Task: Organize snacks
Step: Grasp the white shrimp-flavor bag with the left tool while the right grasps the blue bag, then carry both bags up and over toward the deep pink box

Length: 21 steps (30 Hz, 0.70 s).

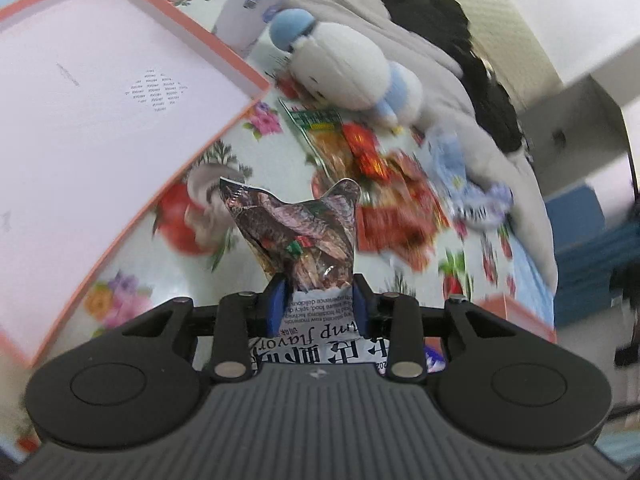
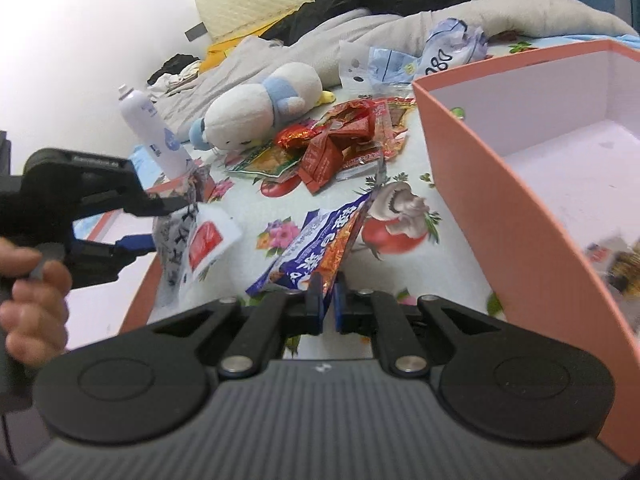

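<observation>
Your left gripper (image 1: 318, 300) is narrowed onto a snack packet (image 1: 298, 236), its blue pads (image 1: 276, 306) pressing the packet's sides so the foil crumples between them. The packet is brownish with a dark photo print on the upper part and a white printed panel nearer the camera; it stands up out of the jaws, clear of the flowered sheet (image 1: 168, 276). In your right wrist view the same packet (image 2: 192, 240) hangs from the left gripper (image 2: 160, 224), showing a white face with a red label, just left of the pink box and above the edge of a second pink tray (image 2: 138, 300).

Your right gripper (image 2: 328, 296) is pinched almost fully together on a thin flat packet (image 2: 316, 248), blue and white with orange-red print, held edge-on and sticking forward from the pads.

The pink box (image 2: 492, 184) stands just right of that packet, white inside, with something dark and blurred at its near right. Left of the box, the rest of the snacks (image 2: 340, 140), red and orange wrappers, lie heaped on the sheet; beyond them lie a white and blue plush toy (image 2: 256, 112) and a white spray bottle (image 2: 154, 136). Your hand (image 2: 32, 296) shows at the left edge
</observation>
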Motion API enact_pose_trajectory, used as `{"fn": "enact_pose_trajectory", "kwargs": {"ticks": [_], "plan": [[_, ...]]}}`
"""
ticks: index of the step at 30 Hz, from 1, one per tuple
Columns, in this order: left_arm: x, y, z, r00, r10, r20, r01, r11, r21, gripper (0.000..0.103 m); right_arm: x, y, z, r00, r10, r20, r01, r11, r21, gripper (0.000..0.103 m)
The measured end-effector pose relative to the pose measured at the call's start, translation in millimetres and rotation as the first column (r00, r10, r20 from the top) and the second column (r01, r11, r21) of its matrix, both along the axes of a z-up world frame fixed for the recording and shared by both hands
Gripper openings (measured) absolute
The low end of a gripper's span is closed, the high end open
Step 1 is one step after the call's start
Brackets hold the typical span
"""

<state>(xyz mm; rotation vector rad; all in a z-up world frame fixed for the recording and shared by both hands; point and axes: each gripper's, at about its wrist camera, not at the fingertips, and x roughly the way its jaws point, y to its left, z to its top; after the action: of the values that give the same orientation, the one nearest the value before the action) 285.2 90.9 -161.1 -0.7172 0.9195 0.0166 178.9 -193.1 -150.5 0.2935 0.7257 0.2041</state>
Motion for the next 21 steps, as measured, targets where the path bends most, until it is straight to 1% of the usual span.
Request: {"fn": "enact_pose_trajectory", "kwargs": {"ticks": [2, 5, 9, 14, 16, 19, 21], "plan": [[-17, -9, 6, 0.999, -0.042, 0.0, 0.042, 0.998, 0.052, 0.039, -12, -2, 4, 1.0, -0.004, 0.005, 0.004, 1.0, -0.015, 0.008], [-40, -23, 14, 0.995, -0.104, 0.001, 0.103, 0.985, 0.138, 0.039, -28, -7, 6, 1.0, -0.013, 0.0, 0.013, 1.0, -0.02, 0.008], [-68, -33, 19, 0.989, -0.146, -0.013, 0.146, 0.973, 0.18, 0.039, -46, -13, 6, 0.999, -0.032, -0.029, 0.031, 0.999, -0.032, 0.008], [-99, -46, 25, 0.976, -0.217, -0.018, 0.214, 0.936, 0.281, 0.039, -69, -15, 6, 0.999, -0.022, -0.048, 0.02, 0.998, -0.055, 0.009], [-110, -48, 24, 0.971, -0.239, -0.027, 0.236, 0.924, 0.3, 0.039, -78, -15, 5, 0.998, -0.019, -0.063, 0.015, 0.998, -0.058, 0.01], [-123, -48, 20, 0.965, -0.258, -0.036, 0.257, 0.919, 0.298, 0.039, -89, -14, -2, 0.996, 0.001, -0.091, -0.006, 0.998, -0.059, 0.011], [-128, -47, 14, 0.962, -0.268, -0.054, 0.272, 0.915, 0.299, 0.039, -92, -12, -8, 0.993, 0.012, -0.12, -0.022, 0.996, -0.082, 0.012]]}}
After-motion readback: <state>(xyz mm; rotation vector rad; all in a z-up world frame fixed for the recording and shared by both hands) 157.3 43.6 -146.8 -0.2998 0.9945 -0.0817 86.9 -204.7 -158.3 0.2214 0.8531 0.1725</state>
